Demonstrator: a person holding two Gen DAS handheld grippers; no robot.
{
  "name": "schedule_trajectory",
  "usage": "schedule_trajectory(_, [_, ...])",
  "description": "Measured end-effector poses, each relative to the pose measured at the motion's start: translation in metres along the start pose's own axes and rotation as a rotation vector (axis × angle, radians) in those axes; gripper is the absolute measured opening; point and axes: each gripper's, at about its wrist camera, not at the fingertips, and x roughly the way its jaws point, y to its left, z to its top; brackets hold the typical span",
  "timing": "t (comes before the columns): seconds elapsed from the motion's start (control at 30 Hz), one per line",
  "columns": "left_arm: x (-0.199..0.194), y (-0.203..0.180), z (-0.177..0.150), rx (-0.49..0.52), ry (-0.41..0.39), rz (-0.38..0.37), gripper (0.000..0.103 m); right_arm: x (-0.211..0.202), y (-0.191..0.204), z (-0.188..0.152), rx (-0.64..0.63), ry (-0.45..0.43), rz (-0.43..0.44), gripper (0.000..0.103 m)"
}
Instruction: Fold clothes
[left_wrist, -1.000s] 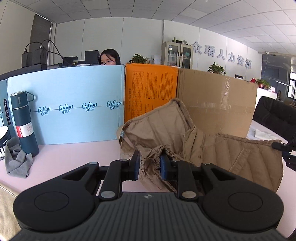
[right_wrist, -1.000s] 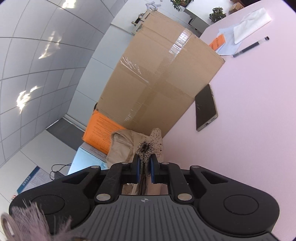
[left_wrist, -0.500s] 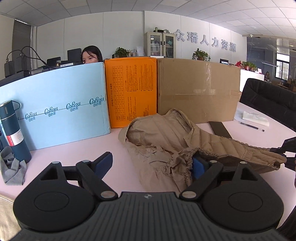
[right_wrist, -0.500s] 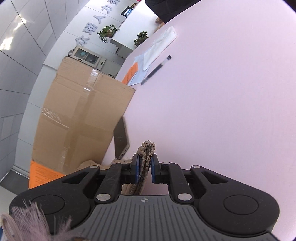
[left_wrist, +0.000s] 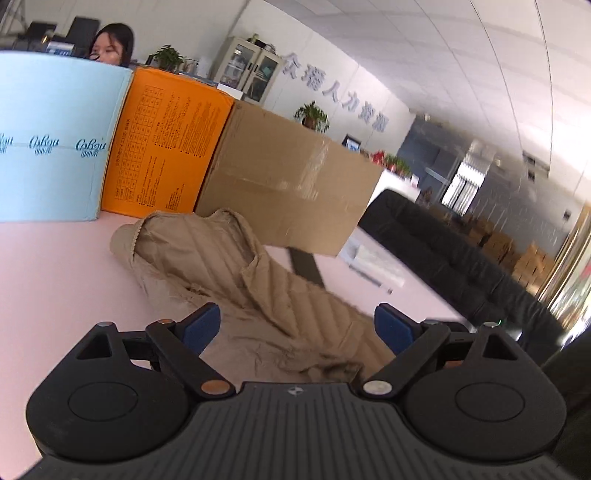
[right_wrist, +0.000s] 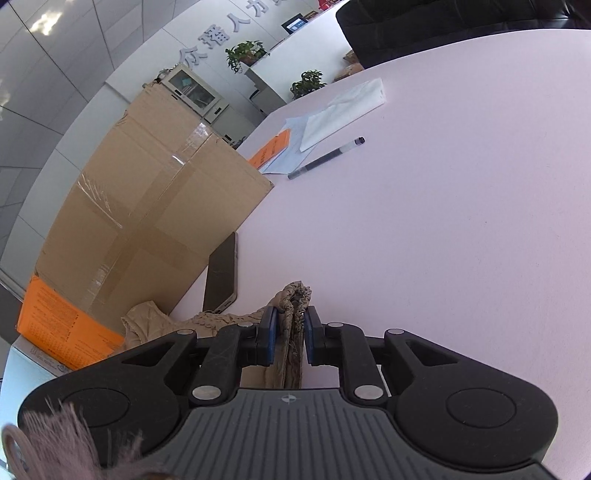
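A beige quilted jacket (left_wrist: 258, 280) lies crumpled on the pink table (left_wrist: 55, 280), stretching from the orange box toward me. My left gripper (left_wrist: 297, 325) hovers just above its near part. Its jaws are opening and stand wide, with blue pads (left_wrist: 201, 325) either side of the cloth and not touching it. In the right wrist view my right gripper (right_wrist: 289, 332) holds a bunched edge of the jacket (right_wrist: 291, 295) low over the table (right_wrist: 443, 258). Its jaws are opening slightly, and the cloth fills the gap between the pads.
A brown carton (left_wrist: 288, 184), an orange box (left_wrist: 166, 147) and a light blue box (left_wrist: 48, 140) wall off the table's far side, with a person (left_wrist: 110, 44) behind them. A dark phone (right_wrist: 221, 277) lies by the carton. A pen (right_wrist: 325, 158) and papers (right_wrist: 343, 110) lie farther off. A black chair (left_wrist: 443, 251) stands at the right.
My left gripper went from shut on the jacket to wide open, dropping the cloth, and rolled and turned rightward. My right gripper tipped down toward the table with its cloth edge, and its pads parted a little.
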Motion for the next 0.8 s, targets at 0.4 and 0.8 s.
schedule_trajectory(0.4, [0.007, 0.068, -0.024, -0.293, 0.076, 0.414, 0.103, -0.002, -0.017, -0.001, -0.014, -0.064, -0.149, 0.017])
schedule_trajectory(0.8, [0.101, 0.057, -0.03, -0.292, 0.297, 0.186, 0.102, -0.008, 0.001, 0.011, -0.166, -0.136, -0.038, 0.058])
